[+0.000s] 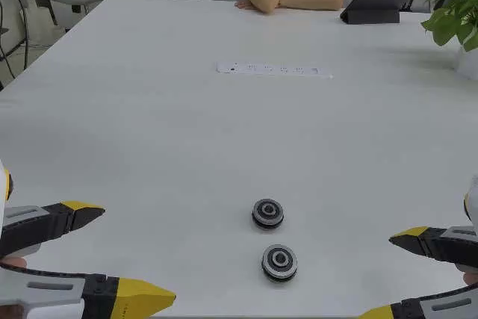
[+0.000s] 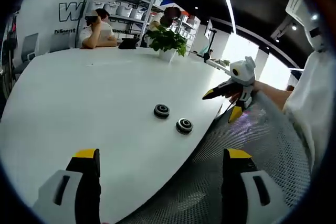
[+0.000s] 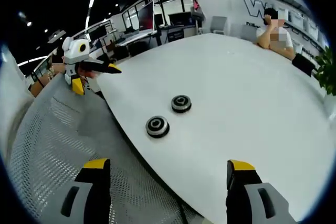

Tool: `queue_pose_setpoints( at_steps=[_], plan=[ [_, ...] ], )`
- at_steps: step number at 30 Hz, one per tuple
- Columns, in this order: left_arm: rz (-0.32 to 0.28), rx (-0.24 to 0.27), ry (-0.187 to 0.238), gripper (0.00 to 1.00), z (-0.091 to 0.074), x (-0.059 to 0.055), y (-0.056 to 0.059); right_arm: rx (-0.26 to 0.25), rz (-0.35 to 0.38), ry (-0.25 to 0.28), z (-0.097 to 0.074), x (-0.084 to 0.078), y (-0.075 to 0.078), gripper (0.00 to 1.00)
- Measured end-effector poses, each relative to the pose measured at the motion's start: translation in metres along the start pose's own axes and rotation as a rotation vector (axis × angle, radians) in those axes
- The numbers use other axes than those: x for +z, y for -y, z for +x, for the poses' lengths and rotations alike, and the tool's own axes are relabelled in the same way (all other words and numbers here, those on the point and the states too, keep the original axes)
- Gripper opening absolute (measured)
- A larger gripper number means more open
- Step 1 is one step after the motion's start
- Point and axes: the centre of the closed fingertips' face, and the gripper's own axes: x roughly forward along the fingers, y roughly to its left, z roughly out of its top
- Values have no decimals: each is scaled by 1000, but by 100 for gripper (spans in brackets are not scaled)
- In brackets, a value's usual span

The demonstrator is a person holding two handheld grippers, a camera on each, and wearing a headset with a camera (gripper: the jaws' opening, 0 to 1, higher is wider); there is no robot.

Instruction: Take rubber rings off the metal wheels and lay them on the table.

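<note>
Nothing's done yet, as far as I can tell. The left gripper [image 1: 134, 255] hangs over the near edge of the table [image 1: 224, 132] with its jaws spread wide and nothing in them. Off to its right, between the two tongs and a bit ahead of them, both metal wheels sit flat: the near wheel [image 1: 279, 261], and the far wheel [image 1: 268, 213] just beyond it, close but apart. Each looks like it's wearing its black rubber ring [image 1: 264, 263]. The right gripper [image 1: 379, 276], right of the wheels, is spread and empty too. So both rings are left to pull off and lay down.

black-ringed silver wheels [image 1: 268, 213] on white table [image 1: 224, 147].
</note>
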Motion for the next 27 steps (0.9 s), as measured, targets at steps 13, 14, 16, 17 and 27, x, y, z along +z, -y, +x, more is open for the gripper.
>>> queue_pose_setpoints(
  at_steps=[13,14,16,17,27],
  plan=[
    [1,62,36,89,-4,5,-13,10,1,8,0,1,-1,88],
    [-3,71,48,87,-5,6,-14,10,1,9,0,1,-1,88],
    [-14,90,69,86,-7,9,-17,11,-1,5,0,0,-1,88],
    [-19,111,83,86,-9,11,-20,12,-3,4,0,0,-2,88],
    [-14,114,100,88,-10,15,-19,1,4,22,-1,3,1,88]
  ],
)
